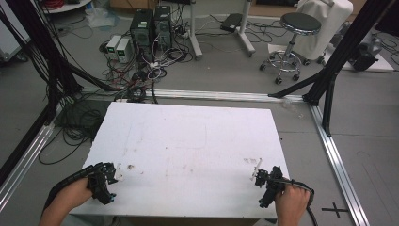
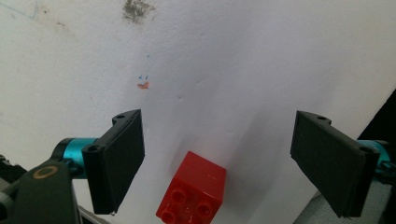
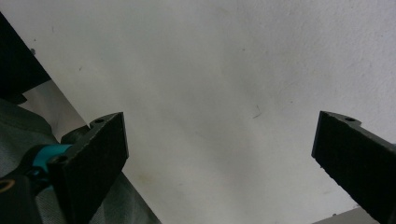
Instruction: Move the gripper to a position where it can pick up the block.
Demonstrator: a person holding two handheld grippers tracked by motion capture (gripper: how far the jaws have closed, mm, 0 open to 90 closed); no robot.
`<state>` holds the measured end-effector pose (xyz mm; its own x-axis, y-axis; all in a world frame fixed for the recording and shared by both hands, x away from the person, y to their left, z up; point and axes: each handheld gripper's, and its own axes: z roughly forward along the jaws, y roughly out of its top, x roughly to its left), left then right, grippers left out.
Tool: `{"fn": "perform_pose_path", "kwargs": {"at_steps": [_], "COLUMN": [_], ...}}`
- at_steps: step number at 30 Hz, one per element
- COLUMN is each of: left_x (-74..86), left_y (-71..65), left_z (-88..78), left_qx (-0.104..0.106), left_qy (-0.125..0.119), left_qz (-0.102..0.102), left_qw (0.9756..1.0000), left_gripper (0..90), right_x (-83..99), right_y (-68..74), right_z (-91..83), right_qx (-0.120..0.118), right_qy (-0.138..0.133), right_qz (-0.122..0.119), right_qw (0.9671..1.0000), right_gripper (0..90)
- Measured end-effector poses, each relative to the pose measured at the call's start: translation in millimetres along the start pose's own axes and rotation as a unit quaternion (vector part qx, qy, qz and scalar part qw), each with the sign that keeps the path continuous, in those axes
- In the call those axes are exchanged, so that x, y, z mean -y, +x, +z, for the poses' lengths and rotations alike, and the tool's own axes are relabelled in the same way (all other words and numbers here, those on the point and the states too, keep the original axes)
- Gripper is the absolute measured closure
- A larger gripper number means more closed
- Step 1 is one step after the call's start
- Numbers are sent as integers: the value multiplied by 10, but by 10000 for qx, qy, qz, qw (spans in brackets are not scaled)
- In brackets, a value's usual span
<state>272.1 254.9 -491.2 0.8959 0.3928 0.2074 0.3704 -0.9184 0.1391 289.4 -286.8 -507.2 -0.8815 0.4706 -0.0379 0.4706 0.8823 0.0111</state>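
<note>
A small red brick [image 2: 194, 193] lies on the white table [image 2: 243, 70], studs turned toward the camera, low between the jaws of my left gripper [image 2: 219, 135]. Those jaws stand wide apart on either side of the brick and do not touch it. In the high view the left gripper [image 1: 112, 176] sits near the table's front left corner, held by a hand. At the front right of the table [image 1: 188, 136], my right gripper [image 1: 258, 176] is held by the other hand. Its jaws are wide open over bare white surface, and the right gripper [image 3: 223, 128] has nothing between them.
Faint stains and pen marks [image 2: 144, 85] dot the tabletop. Beyond the far edge the floor holds tangled cables [image 1: 136, 70], computer towers [image 1: 150, 26] and a stool [image 1: 291, 28]. Black frame struts [image 1: 329, 70] and aluminium rails [image 1: 339, 160] flank the table.
</note>
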Motion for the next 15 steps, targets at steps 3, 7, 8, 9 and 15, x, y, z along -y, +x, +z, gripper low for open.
{"fn": "perform_pose_path", "kwargs": {"at_steps": [3,7,8,9,15], "left_x": [-9,-18,-23,-23,-32], "left_y": [-7,-11,-7,-7,-16], "left_z": [-2,-8,-12,-12,11], "left_qx": [-5,-28,-21,-21,-18], "left_qy": [11,-7,-24,-24,-66], "left_qz": [24,38,50,50,70], "left_qw": [10000,10000,10000,10000,10000], "left_gripper": [179,179,179,179,179], "right_x": [-2,-1,-1,-1,13], "right_y": [10,13,18,18,15], "right_z": [11,1,-1,-1,4], "right_qx": [-7,26,26,26,-1], "right_qy": [22,5,-3,-3,12], "right_qz": [34,19,35,35,25], "right_qw": [10000,10000,10000,10000,10000], "right_gripper": [28,28,28,28,28]}}
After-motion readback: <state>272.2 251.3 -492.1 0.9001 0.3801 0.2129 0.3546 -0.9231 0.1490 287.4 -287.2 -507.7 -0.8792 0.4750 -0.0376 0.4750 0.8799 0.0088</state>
